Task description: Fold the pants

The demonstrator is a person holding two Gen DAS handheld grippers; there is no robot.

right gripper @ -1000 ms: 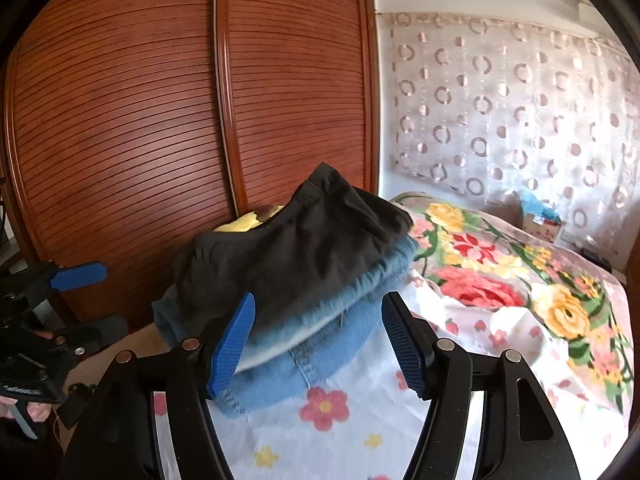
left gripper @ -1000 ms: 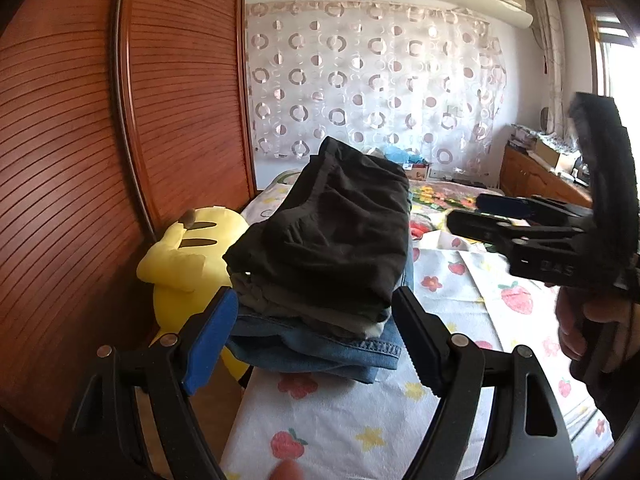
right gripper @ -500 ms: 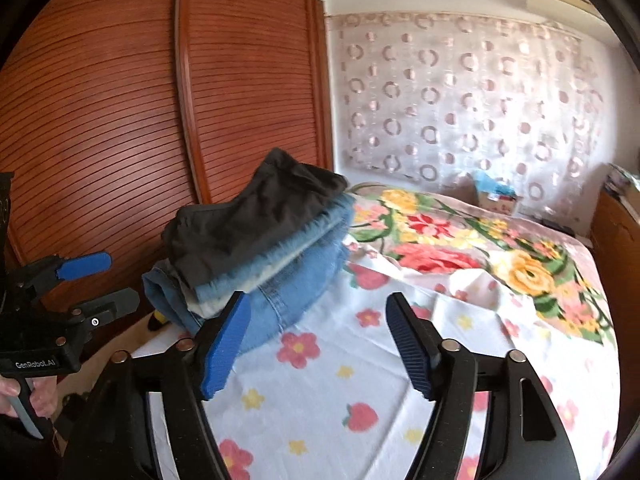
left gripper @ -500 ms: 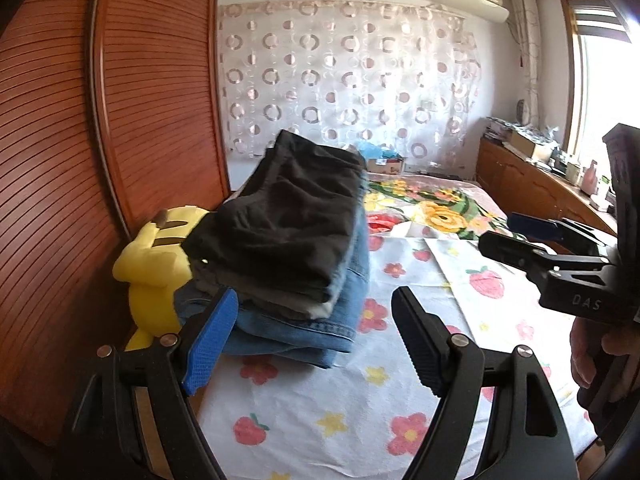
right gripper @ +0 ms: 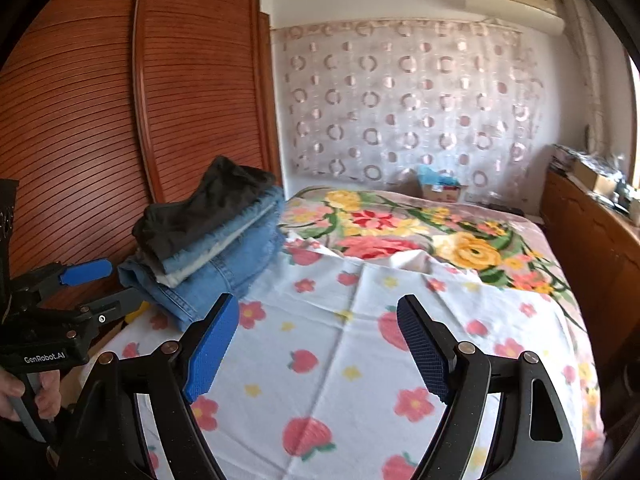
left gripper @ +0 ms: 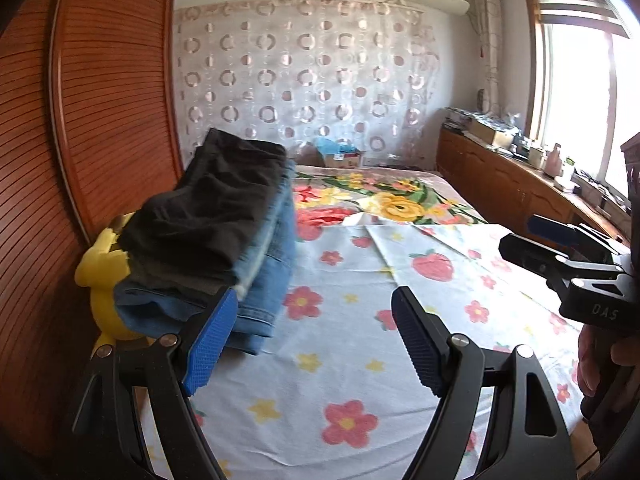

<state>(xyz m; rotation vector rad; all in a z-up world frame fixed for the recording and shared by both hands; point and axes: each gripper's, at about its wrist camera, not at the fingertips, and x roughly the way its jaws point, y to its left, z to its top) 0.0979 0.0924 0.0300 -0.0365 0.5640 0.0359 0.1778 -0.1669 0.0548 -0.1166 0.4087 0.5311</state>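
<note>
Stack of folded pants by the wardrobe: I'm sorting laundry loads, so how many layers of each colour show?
black pants: 1
light blue jeans: 1
darker blue jeans: 1
grey-white layer: 1 (could be a lining rather than a separate pair)
Total: 4 visible layers

Bed (right gripper: 532, 364) covered by white sheet (right gripper: 340, 344), strawberry/flower print — floral blanket (right gripper: 420, 232) at far end. Stack of folded pants (right gripper: 208, 240) on sheet, left edge — black pair topmost, denim below.
</note>
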